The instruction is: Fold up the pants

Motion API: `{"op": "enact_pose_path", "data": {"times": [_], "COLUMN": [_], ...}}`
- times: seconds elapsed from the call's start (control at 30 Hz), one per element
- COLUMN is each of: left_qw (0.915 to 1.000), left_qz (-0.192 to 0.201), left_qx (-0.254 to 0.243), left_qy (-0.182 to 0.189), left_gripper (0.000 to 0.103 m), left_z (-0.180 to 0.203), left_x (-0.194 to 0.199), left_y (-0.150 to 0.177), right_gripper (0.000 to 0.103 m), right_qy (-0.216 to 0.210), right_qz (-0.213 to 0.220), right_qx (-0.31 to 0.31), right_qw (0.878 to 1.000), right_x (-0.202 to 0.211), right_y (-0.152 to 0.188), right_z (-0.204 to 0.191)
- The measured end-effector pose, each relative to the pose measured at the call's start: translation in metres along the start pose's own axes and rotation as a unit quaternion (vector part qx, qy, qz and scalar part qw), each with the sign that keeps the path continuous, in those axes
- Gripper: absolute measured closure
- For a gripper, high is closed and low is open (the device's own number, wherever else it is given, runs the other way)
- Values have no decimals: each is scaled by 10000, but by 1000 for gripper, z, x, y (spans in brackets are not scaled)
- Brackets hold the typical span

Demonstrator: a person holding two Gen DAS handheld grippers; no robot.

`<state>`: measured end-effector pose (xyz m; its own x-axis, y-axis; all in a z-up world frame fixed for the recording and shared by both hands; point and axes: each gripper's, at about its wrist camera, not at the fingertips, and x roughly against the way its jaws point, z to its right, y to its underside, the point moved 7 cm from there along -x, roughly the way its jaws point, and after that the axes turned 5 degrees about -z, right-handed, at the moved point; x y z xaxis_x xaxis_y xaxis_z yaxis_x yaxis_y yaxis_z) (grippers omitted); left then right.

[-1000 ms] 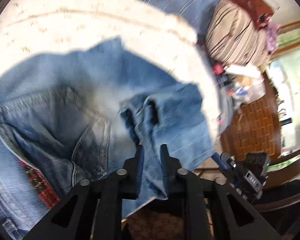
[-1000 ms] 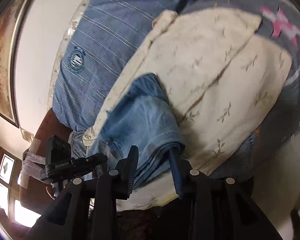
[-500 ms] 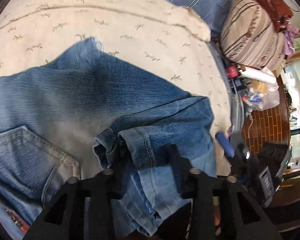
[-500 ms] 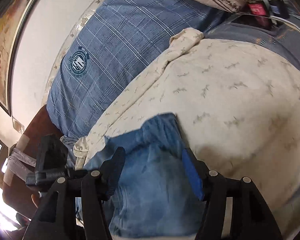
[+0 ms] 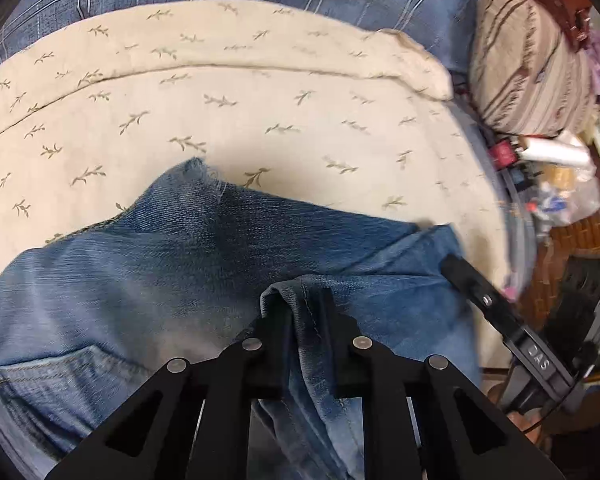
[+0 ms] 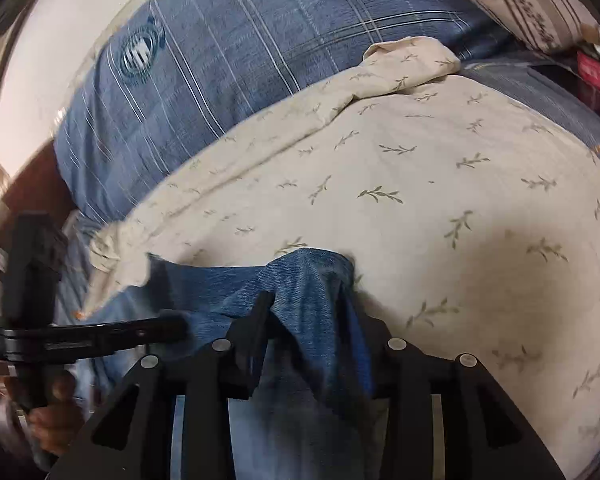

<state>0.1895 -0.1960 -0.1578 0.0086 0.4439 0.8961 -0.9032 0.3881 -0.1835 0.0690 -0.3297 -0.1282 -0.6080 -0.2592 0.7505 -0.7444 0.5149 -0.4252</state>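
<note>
Step in hand: carrying the leg ends over for a fold. The jeans [image 5: 188, 272] lie on the cream leaf-print cover [image 5: 260, 120] of the bed, back pocket [image 5: 52, 376] at lower left of the left wrist view.

Left gripper [image 5: 300, 312]: clamped tight on a bunched hem ridge. Right gripper [image 6: 312, 316]: jaws closing, a fold of denim between them, draped over the pads; firm grip not confirmed.

Against a second ago: both hands have travelled across the bed, more cover and the blue plaid sheet [image 6: 228, 48] now show beyond the denim, and the left jaws have gone from a looser hold to fully pinched.

Next move, my judgement: lay both held edges down level and aligned on the seat, then release.
</note>
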Motion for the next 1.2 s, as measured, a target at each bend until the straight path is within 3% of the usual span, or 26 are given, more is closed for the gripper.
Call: {"op": "enact_pose_path", "data": {"times": [0.03, 0.1, 0.17, 0.23, 0.33, 0.37, 0.43, 0.5, 0.6, 0.77, 0.8, 0.83, 0.87, 0.97, 1.03, 1.13, 1.2], "left_qw": [9998, 9985, 9965, 9930, 9858, 9854, 9868, 9858, 9803, 9729, 9734, 9733, 9723, 9710, 9684, 9655, 9579], "left_qz": [35, 126, 167, 0, -209, -258, -200, 49, 451, 1338, 1393, 1345, 1162, 325, -100, -759, -1096], "left_qx": [-35, -229, -677, -1156, -1623, -1648, -1607, -1635, -1842, -1841, -1787, -1853, -2025, -2344, -2422, -2399, -2528], "left_qy": [214, 471, 458, 225, -363, -355, 26, 393, 555, 404, 330, 195, 71, -345, -592, -667, -810], "left_gripper": [90, 90, 83, 51, 51, 51, 52, 52, 52, 46, 35, 28, 28, 32, 41, 42, 42], "left_z": [4, 8, 28, 48, 78, 86, 101, 112, 120, 102, 99, 99, 102, 111, 116, 120, 121], "left_x": [11, 31, 39, 36, 19, 18, 27, 50, 82, 147, 150, 147, 135, 79, 42, -9, -33], "left_y": [-1, -2, -10, -14, -29, -33, -38, -40, -37, -40, -41, -41, -37, -30, -33, -36, -31], "right_gripper": [61, 41, 35, 35, 35, 35, 35, 35, 35, 35, 35, 35, 35, 35, 35, 35, 40], "right_qy": [-144, -408, -584, -591, -481, -454, -556, -573, -527, -549, -544, -559, -582, -632, -638, -553, -436], "right_qz": [155, 360, 457, 382, 197, 152, 160, 205, 219, 237, 233, 226, 222, 277, 279, 238, 224], "right_qx": [-122, -326, -573, -763, -983, -1056, -1146, -1054, -880, -829, -834, -862, -895, -983, -938, -736, -547], "right_qw": [9997, 9980, 9956, 9946, 9938, 9933, 9917, 9926, 9945, 9948, 9948, 9945, 9940, 9928, 9932, 9955, 9973], "right_x": [15, 40, 58, 64, 58, 57, 53, 53, 55, 57, 57, 57, 56, 55, 55, 54, 52], "right_y": [4, 17, 35, 57, 83, 88, 93, 92, 90, 89, 90, 91, 91, 89, 89, 90, 88], "right_z": [0, 5, 13, 20, 34, 37, 39, 37, 36, 36, 37, 39, 40, 42, 39, 31, 29]}}
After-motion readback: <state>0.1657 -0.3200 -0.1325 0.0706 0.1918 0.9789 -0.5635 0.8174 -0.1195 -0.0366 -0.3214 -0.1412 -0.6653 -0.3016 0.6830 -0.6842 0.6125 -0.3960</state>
